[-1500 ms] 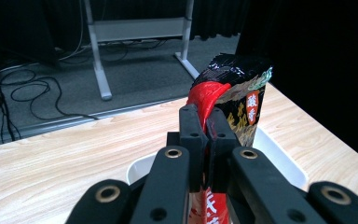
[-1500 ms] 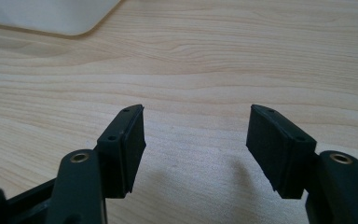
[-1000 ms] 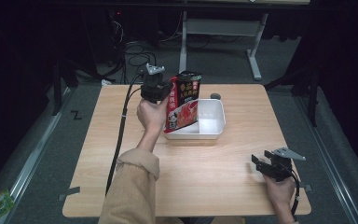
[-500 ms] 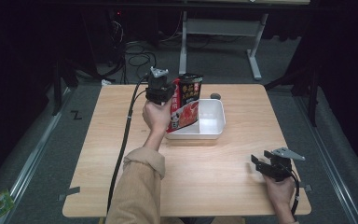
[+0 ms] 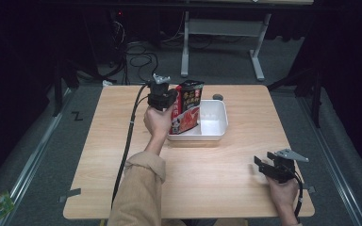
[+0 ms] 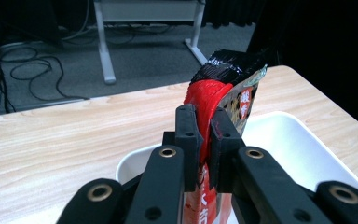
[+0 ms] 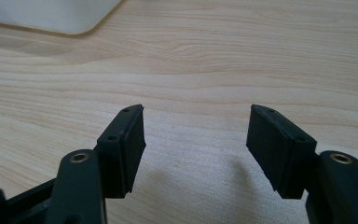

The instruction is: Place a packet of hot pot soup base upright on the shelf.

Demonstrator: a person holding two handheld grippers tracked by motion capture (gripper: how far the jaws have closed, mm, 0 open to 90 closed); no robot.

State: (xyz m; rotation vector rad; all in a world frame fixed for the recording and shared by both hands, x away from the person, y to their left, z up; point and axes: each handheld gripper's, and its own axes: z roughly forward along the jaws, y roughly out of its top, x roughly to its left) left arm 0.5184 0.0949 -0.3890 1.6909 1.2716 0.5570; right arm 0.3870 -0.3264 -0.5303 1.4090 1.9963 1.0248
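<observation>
On the wooden tabletop (image 5: 207, 174), a white rectangular tray (image 5: 217, 123) sits toward the far middle. A red-and-black snack packet (image 5: 187, 108) stands upright at the tray's left end, its lower edge inside the tray. The left gripper (image 5: 162, 96) meets the packet's left edge near the top. In the left gripper view, the left gripper (image 6: 204, 142) has its jaws pinching the packet (image 6: 223, 93) tightly, red film squeezed between the pads and a crumpled black seal above. White characters show on a red patch of the packet's face, and more white characters lower down, but they are too cropped and small to read; no brand can be made out. The tray's white rim (image 6: 307, 140) curves behind the jaws.

The right gripper (image 5: 268, 167) lies low at the near right corner of the tabletop, well apart from the tray, held in the person's right hand (image 5: 283, 193). In its own view, the right gripper (image 7: 196, 140) has its jaws spread wide over bare wood, pinching nothing, with a corner of the tray (image 7: 51, 14) at the top left. A small dark round object (image 5: 218, 97) rests just beyond the tray.
</observation>
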